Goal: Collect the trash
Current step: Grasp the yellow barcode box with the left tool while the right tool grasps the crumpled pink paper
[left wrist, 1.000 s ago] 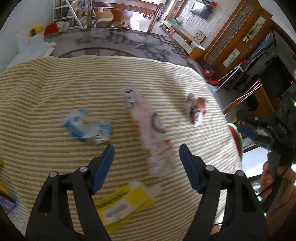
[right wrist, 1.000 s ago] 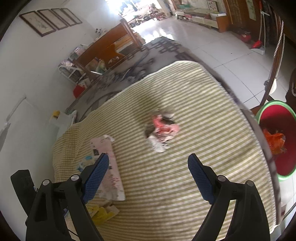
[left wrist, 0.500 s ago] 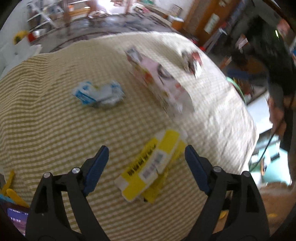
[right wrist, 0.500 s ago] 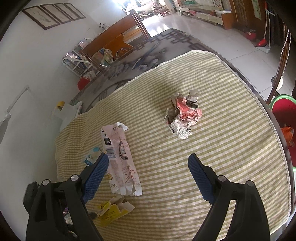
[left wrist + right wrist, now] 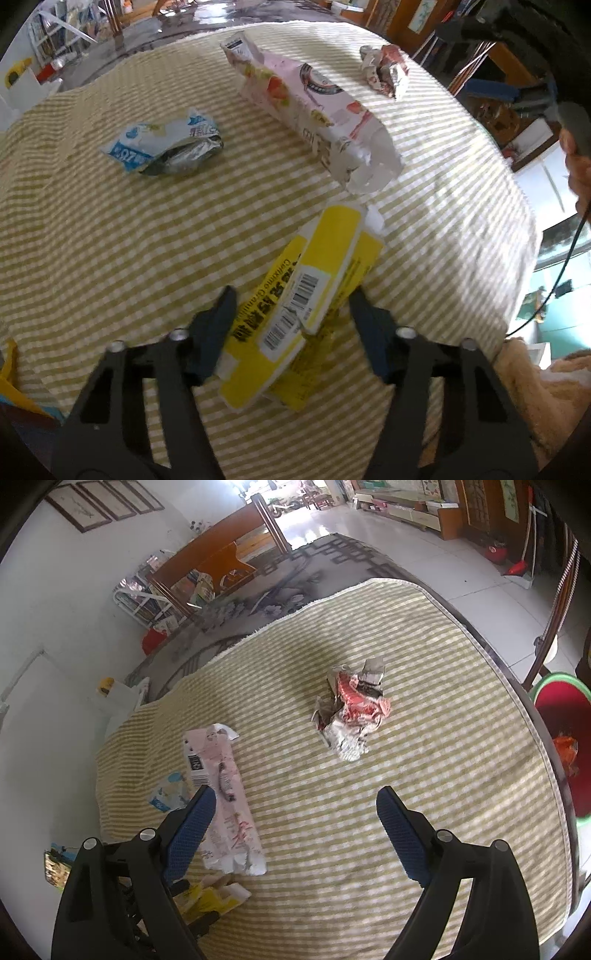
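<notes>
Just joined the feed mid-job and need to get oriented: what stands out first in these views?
The left tool is closing around a flattened yellow carton on the green-striped tablecloth. Beyond it lie a long pink wrapper and a blue-and-white packet. The right tool hangs open before a crumpled red-and-white wrapper; a red bin stands past the table's right edge.

A striped cloth (image 5: pixel 443 738) covers the round surface. On it lie a yellow box (image 5: pixel 306 295), pink bag (image 5: pixel 310 99), blue wrapper (image 5: pixel 166 144) and crumpled wrapper (image 5: pixel 351 712).
</notes>
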A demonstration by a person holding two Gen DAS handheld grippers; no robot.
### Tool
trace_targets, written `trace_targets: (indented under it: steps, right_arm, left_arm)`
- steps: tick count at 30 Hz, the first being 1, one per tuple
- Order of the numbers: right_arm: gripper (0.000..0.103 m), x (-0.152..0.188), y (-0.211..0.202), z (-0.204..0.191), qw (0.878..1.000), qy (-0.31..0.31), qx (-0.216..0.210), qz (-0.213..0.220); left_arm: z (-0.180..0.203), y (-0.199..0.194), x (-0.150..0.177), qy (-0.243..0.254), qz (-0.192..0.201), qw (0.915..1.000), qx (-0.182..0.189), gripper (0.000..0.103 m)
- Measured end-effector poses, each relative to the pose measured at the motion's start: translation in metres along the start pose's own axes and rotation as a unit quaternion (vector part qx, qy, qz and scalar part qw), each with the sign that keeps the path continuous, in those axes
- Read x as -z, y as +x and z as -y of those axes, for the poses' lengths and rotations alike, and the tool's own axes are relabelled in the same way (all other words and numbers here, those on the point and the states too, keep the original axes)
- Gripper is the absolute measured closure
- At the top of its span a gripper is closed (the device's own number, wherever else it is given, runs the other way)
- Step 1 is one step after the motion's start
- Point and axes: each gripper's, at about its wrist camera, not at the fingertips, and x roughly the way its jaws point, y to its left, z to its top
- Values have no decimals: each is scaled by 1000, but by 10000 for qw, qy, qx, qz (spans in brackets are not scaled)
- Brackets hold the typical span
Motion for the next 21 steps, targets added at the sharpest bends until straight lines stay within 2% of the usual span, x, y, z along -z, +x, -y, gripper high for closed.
trace_targets:
  steps: [6,10,13,14,16,17,19,21]
  right_arm:
    - [17,-30,31,20,9994,139,298,-100]
    - [17,-57,56,31,9970,179,750,-78]
    - [17,-66,71,35,9963,237,811,-155]
    - [19,-67,77,34,9959,181,867,-193]
    - [31,-68,86,31,9943,11,1039,-231]
    - [37,-67,88,29,9940,-47,1060,-252]
    - [43,-65,89,27,9943,-116,1030,-244]
    - [56,-65,87,25,9947,-221,990,-168]
  left_arm:
    - [-7,-1,-5,-546,98,9985,-47,58]
    - [-14,-3,-10,-744,149,9971,-98,63]
    - [-16,-5,-13,-823,164,9964,-114,65]
    - [-17,-5,-14,-844,168,9962,-117,65]
    - [-17,-6,-13,-891,172,9958,-129,65]
    - [-18,-7,-13,-909,177,9956,-139,65]
    - [-21,-10,-10,-953,190,9952,-150,65]
    - [-26,-11,-7,-1022,185,9945,-148,65]
